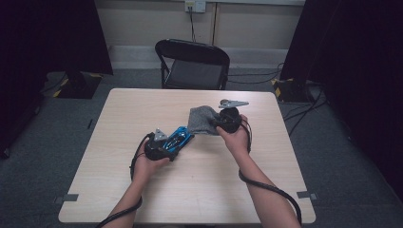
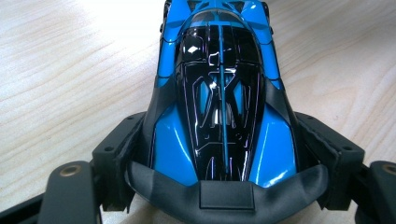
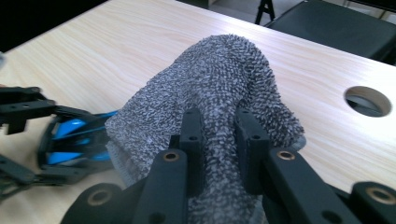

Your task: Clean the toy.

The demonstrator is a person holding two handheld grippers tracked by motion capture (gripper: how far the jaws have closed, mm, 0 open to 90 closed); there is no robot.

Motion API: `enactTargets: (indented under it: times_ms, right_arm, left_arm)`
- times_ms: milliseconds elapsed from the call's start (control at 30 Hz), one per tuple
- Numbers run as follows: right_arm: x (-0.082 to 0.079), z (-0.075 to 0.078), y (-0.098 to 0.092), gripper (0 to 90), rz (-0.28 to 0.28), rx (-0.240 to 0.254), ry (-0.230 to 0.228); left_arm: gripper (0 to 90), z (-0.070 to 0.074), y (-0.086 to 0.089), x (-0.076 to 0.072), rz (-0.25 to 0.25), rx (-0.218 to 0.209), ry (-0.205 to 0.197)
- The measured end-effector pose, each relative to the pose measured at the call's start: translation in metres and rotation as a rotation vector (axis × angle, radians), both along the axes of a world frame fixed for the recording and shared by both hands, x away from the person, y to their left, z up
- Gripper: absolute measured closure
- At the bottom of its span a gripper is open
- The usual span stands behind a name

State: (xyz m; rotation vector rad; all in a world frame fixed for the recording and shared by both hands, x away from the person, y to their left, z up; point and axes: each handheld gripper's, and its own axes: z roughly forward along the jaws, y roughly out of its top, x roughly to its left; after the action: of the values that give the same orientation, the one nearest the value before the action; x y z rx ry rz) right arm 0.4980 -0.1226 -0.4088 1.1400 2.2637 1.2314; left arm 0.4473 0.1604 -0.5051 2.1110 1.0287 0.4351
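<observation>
Clamping the glossy blue-and-black toy race car across its flanks, the left gripper pins it low over the pale wooden table. Its jaws stand wide but are not free: in the left gripper view each black pad presses a side of the car, just ahead of the dark rear wing, so the grip looks meant to keep the model from rolling or twisting while it is worked on. The car's nose points away toward about one o'clock from that hand, leaving roof and bonnet exposed.

At roughly two o'clock from the car, the right gripper is pinched tight on a bunched fold of grey terry cloth. In the right gripper view the cloth bulges up and forward past the two narrow jaws, which makes a soft pad out front, probably for wiping. The cloth's lower edge hangs just beside the car's front, whether touching I cannot tell.

A black folding chair stands beyond the table at twelve o'clock.
</observation>
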Motion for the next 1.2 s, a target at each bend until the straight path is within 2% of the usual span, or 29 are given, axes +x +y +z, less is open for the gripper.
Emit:
enactTargets:
  times_ms: [167,600,700,933,1200]
  right_arm:
    - [-0.006,0.001,0.007,75.7,0.027,0.016,0.003]
    - [-0.021,-0.004,0.045,75.7,0.134,0.038,0.011]
    - [-0.024,-0.006,0.057,75.7,0.157,0.029,0.012]
    - [-0.027,-0.014,0.069,75.6,0.183,0.009,0.023]
    - [-0.032,-0.03,0.087,75.4,0.226,-0.009,0.052]
  left_arm:
    - [24.3,0.0,0.0,0.0,0.0,-0.001,0.001]
    - [24.3,0.0,0.0,0.0,0.002,-0.003,0.002]
    - [24.3,0.0,0.0,0.0,0.001,-0.003,0.002]
    - [24.3,0.0,0.0,0.0,0.002,-0.004,0.003]
    - [24.3,0.0,0.0,0.0,0.001,-0.001,0.002]
